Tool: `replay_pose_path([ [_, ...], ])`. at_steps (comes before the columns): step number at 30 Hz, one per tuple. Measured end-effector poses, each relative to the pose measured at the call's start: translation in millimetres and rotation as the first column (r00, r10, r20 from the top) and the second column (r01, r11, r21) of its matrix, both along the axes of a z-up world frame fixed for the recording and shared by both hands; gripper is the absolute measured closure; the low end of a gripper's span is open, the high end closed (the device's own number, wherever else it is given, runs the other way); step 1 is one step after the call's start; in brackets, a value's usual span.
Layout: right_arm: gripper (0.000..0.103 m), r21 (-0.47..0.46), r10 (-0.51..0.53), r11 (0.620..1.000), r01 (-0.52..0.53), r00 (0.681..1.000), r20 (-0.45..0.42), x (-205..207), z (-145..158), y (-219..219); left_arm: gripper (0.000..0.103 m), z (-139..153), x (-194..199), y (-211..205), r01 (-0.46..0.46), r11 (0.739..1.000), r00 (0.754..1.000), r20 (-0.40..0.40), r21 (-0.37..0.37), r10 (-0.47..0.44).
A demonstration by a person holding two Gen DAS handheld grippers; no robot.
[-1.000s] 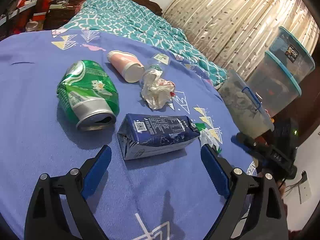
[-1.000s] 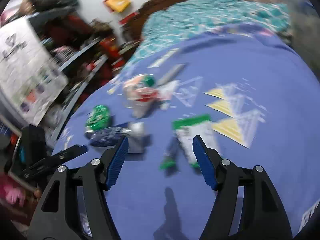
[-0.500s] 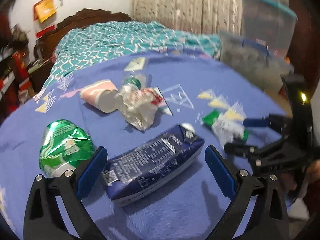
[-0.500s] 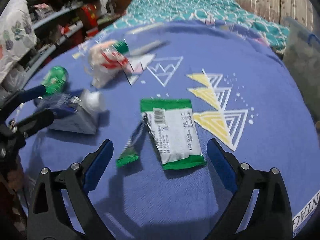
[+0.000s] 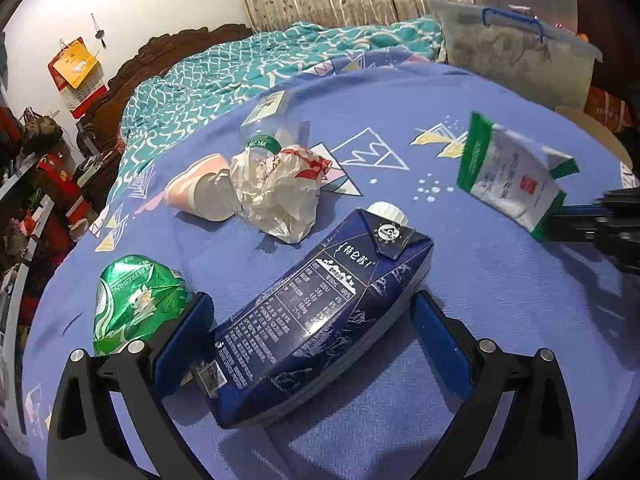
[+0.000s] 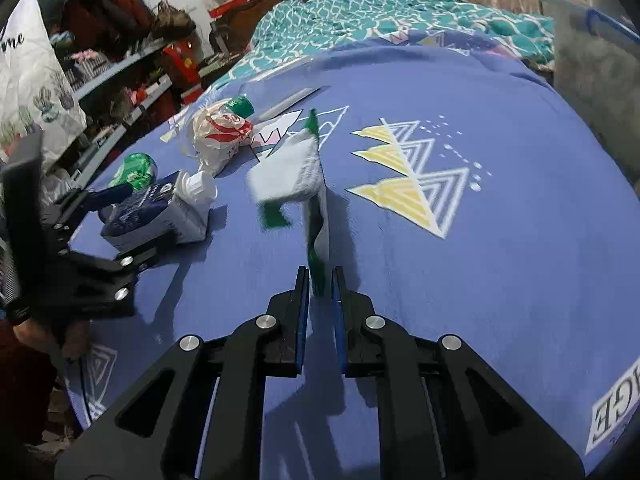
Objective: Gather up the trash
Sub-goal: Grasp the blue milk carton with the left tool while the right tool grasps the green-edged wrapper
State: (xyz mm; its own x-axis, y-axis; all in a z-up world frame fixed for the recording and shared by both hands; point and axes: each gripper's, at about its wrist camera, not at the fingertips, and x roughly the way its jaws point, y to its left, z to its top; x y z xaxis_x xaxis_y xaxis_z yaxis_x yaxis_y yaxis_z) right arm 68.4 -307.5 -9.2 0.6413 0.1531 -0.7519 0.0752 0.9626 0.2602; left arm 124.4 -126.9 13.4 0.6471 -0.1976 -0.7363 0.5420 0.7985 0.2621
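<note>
Left gripper (image 5: 312, 344) spread wide astride the blue carton (image 5: 316, 320) near the bed's (image 5: 480, 280) near edge, carton's long axis skewed across the jaw line, pads not yet pressing; right gripper (image 6: 320, 280) clamped on the green-white wrapper (image 6: 316, 240).

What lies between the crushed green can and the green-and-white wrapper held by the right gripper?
The dark blue carton lies between the green can and the wrapper, seen in the left wrist view, flanked by the left gripper's open fingers.

Carton (image 5: 324, 312) lies on the bedspread (image 5: 460, 128), can (image 5: 138, 300) left, cup (image 5: 202, 196) seemingly behind.
</note>
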Motion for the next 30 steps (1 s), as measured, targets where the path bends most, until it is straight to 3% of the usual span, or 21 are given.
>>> replay_pose_path([
  [2,0.089,0.023,-0.006,1.000,0.006,1.000,0.013,-9,1,-4,0.029,2,-2,-2,0.000,1.000,1.000,0.010,0.016,0.000],
  [5,0.089,0.044,-0.014,0.999,0.013,0.999,0.030,-21,3,-10,0.045,8,-9,-6,0.008,1.000,1.000,0.002,0.018,-0.008],
  [8,0.089,0.058,-0.012,0.998,0.011,1.000,0.027,-29,1,-15,0.053,14,-20,-11,0.021,1.000,0.999,-0.026,0.000,-0.021],
  [12,0.081,0.028,-0.019,0.999,0.018,0.999,0.039,-35,3,-19,0.053,19,-37,-23,0.053,0.995,0.992,-0.111,-0.085,-0.062],
  [13,0.056,0.024,-0.019,1.000,0.018,0.999,0.044,-34,4,-21,0.053,20,-42,-24,0.057,0.992,0.989,-0.132,-0.109,-0.071],
  [14,0.020,0.018,-0.023,1.000,0.022,0.999,0.049,-34,5,-22,0.053,21,-46,-26,0.058,0.989,0.984,-0.157,-0.138,-0.080],
  [15,0.011,0.000,-0.037,0.999,0.037,0.997,0.074,-34,9,-22,0.053,21,-48,-29,0.055,0.986,0.982,-0.171,-0.157,-0.082],
  [17,0.012,-0.051,-0.032,0.998,0.038,0.992,0.121,-34,16,-20,0.053,21,-51,-30,0.034,0.977,0.974,-0.213,-0.212,-0.080],
  [20,0.012,-0.158,0.009,0.987,0.008,0.994,0.112,-15,24,-13,0.053,20,-52,-31,0.001,0.971,0.972,-0.228,-0.238,-0.057],
  [24,0.012,-0.233,0.037,0.972,-0.023,0.998,0.054,22,17,-14,0.053,19,-51,-26,-0.026,0.965,0.968,-0.246,-0.261,-0.040],
  [25,0.014,-0.246,0.050,0.968,-0.047,0.999,0.006,34,9,-14,0.053,20,-51,-24,-0.028,0.965,0.968,-0.246,-0.261,-0.038],
  [26,0.033,-0.248,0.056,0.967,-0.060,0.998,-0.024,37,3,-13,0.053,20,-52,-24,-0.029,0.965,0.969,-0.245,-0.260,-0.037],
  [27,0.038,-0.244,0.068,0.967,-0.080,0.996,-0.058,41,-4,-12,0.053,20,-53,-24,-0.026,0.966,0.970,-0.241,-0.257,-0.038],
  [28,0.055,-0.262,0.079,0.961,-0.089,0.996,-0.052,40,-6,-10,0.052,20,-54,-27,-0.016,0.969,0.971,-0.233,-0.248,-0.043],
  [30,0.061,-0.260,0.108,0.959,-0.116,0.993,-0.046,34,-6,-5,0.043,16,-54,-32,-0.013,0.974,0.967,-0.252,-0.226,-0.046],
])
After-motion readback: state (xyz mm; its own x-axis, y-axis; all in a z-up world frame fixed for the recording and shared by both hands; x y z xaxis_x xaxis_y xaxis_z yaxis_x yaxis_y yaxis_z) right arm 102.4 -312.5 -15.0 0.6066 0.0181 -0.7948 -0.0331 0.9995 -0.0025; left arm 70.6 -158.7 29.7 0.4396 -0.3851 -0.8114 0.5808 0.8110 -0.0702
